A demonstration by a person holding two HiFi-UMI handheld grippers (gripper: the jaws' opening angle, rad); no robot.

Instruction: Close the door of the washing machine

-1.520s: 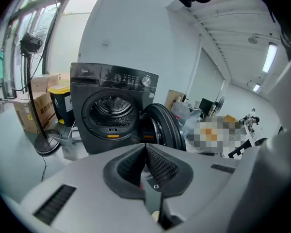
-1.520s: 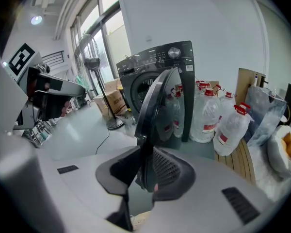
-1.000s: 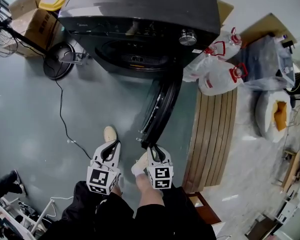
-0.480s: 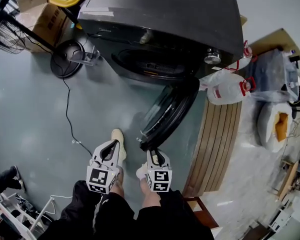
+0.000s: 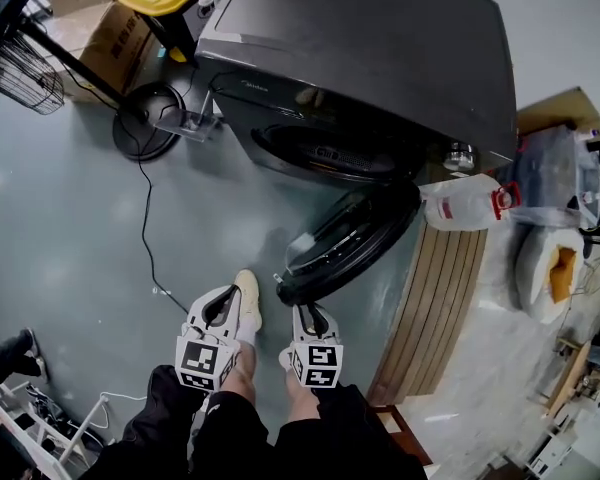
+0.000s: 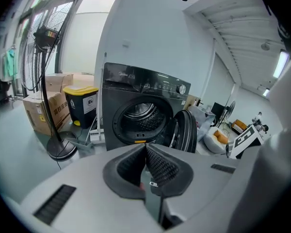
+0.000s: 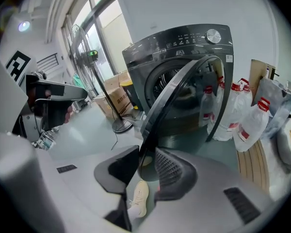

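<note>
The door [image 5: 350, 243] hung half open at the front of the washing machine [image 5: 380, 58]. The right gripper [image 7: 145, 154] had just been opening its jaws, and the door's edge sat loosely between them. The left gripper [image 6: 145, 147] was pressed together, empty. Best to push the door slowly toward the washing machine — all the way in.

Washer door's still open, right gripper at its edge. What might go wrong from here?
1. The right gripper has just been opening its jaws. The door edge sits loose between them, so on the push it may slip out and the door may stop short of latching.
2. A black cord lies on the floor close to the shoe. A step forward might snag it.
</note>
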